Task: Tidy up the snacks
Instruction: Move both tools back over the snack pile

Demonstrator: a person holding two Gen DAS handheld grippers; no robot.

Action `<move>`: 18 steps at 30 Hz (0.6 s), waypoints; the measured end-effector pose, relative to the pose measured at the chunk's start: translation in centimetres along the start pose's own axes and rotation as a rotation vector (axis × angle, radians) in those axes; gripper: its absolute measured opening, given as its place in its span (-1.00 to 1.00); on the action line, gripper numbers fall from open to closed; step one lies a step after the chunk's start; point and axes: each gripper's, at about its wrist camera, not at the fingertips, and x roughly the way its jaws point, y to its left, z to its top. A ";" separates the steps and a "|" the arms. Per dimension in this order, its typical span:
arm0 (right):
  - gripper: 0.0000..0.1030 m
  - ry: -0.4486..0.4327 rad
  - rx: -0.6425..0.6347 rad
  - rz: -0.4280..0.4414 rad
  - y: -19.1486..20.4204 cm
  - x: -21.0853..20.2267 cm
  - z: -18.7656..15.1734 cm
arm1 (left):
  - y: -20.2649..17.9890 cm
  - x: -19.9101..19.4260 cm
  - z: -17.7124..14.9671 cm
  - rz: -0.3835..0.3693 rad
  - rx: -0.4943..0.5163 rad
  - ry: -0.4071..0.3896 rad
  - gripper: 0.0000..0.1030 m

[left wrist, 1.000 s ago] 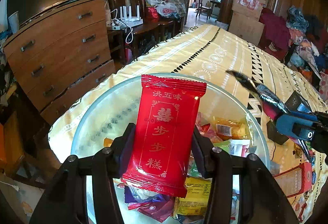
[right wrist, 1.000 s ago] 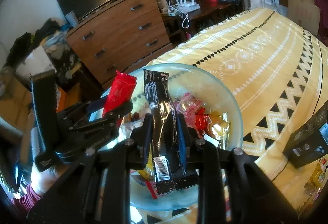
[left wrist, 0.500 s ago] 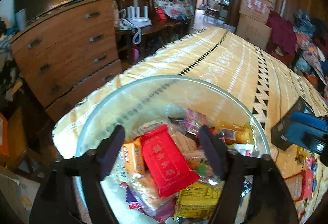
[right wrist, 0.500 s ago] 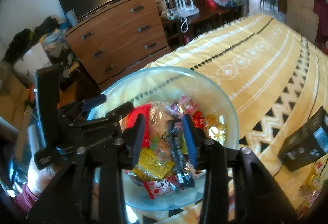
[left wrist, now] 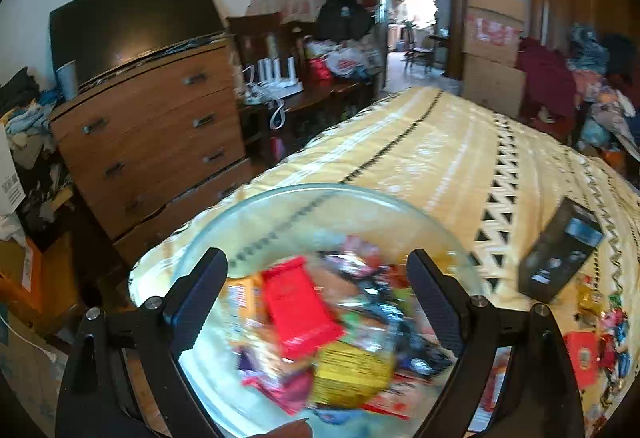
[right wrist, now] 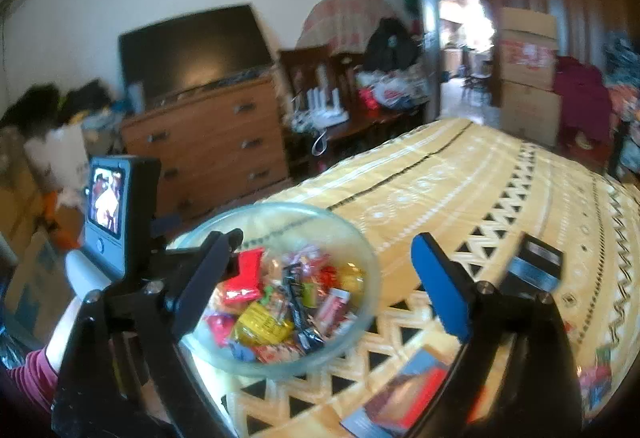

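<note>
**Both grippers empty above the filled bowl**

The left gripper and right gripper have just been opening; both stand spread, nothing between the jaws. The red packet and black bar lie among snacks in the glass bowl, lower centre, evidently released there for collection.

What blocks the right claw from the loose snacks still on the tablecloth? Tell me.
Nothing visible does. The right claw hangs open and empty over the tablecloth; the loose snacks lie to its right. The black box sits farther back, off that path.
</note>
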 end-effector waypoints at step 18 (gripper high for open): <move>0.97 -0.041 0.210 -0.495 -14.3 -18.0 -14.6 | -27.0 -12.5 -10.2 -0.424 0.415 -0.060 0.99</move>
